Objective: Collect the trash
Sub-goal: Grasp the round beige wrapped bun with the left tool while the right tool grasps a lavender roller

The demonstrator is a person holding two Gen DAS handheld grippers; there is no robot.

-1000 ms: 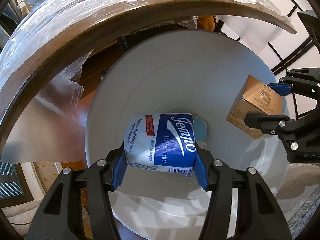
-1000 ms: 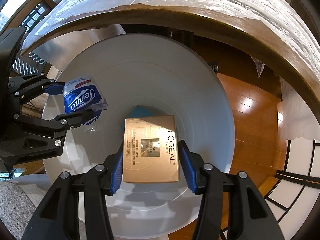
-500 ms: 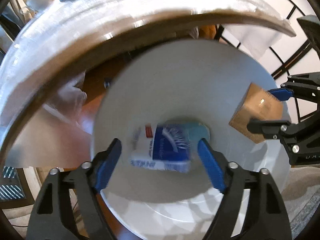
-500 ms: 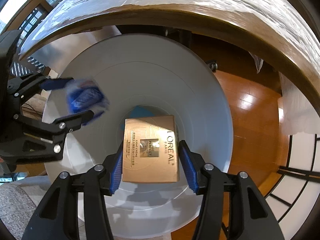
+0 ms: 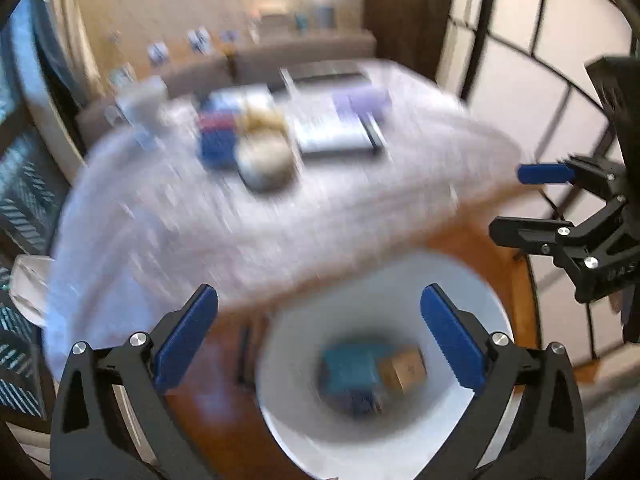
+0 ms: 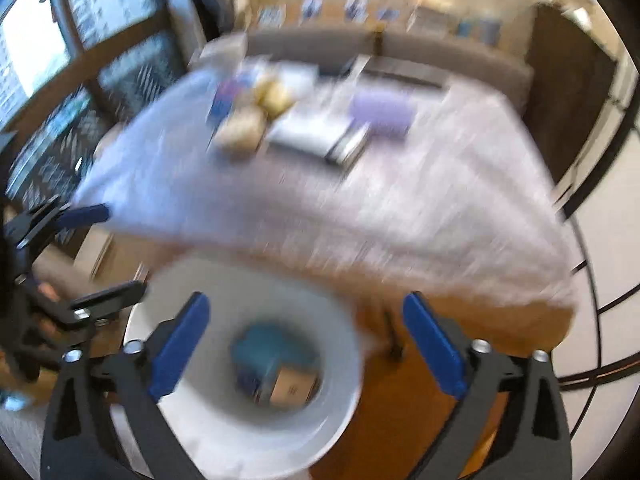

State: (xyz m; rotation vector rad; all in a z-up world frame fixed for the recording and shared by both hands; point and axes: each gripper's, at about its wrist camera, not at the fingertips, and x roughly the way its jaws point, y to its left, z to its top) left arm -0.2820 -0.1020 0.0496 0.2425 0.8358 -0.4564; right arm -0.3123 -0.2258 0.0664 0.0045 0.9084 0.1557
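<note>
Your left gripper (image 5: pixel 320 336) hangs over the white bin (image 5: pixel 472 296), jaws opening, nothing between them. In the bin bottom lie a brown box (image 5: pixel 402 370) and blue packets (image 5: pixel 352 368), blurred. Your right gripper (image 5: pixel 516 202) shows at right, jaws apart, empty. Behind, a covered table (image 5: pixel 200 220) carries blurred items.

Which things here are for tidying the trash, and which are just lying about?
For the job: white bin; gold box and blue packet inside it; left gripper and right gripper, both opening with nothing between them.

Lying about: book, purple roll, sofa.
</note>
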